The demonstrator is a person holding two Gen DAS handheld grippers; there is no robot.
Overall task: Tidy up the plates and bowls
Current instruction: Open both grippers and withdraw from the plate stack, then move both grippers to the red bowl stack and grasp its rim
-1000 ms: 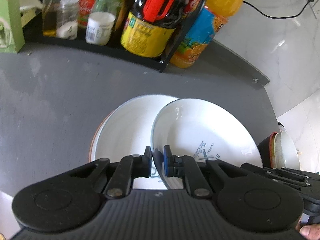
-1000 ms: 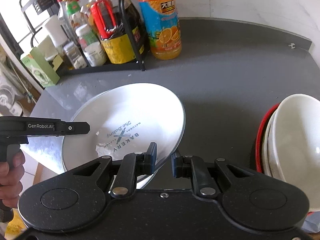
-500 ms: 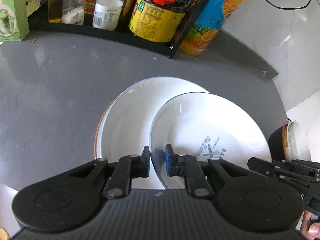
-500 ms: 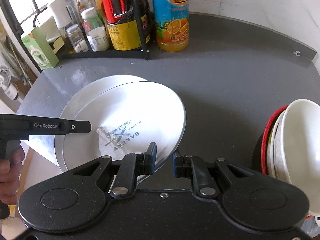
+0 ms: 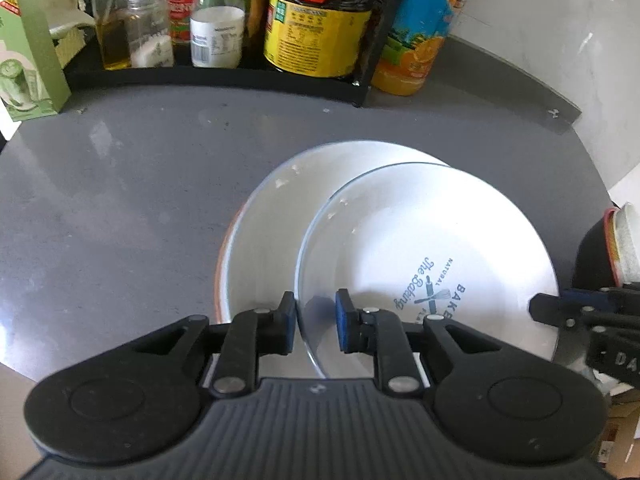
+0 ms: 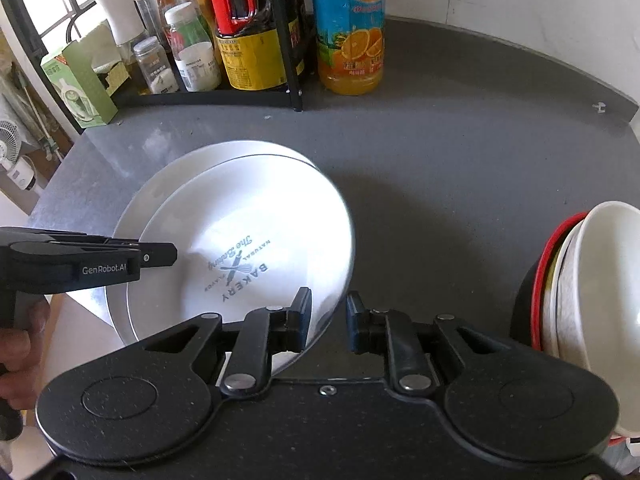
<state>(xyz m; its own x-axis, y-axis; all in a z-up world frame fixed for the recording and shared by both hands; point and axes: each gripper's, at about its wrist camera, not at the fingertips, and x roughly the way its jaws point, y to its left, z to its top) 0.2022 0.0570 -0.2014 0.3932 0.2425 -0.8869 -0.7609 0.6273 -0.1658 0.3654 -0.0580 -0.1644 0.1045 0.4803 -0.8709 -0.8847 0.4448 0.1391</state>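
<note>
Left gripper (image 5: 316, 322): parted narrowly, astride printed plate's (image 5: 432, 256) rim.
Right gripper (image 6: 328, 322): parted narrowly at opposite rim.
Printed plate: tilted over stack (image 5: 260, 240).
Bowls (image 6: 592, 280): nested, right.

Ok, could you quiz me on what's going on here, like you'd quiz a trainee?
1. True or false: the Bakery plate lies over another white plate.
2. The orange juice bottle stands: A inside the black rack, B beside it, C on the plates.
3. Fill in: the left gripper is ___, its jaws either side of the Bakery plate's rim.
Key: 1 true; 2 B; 3 open.
</note>
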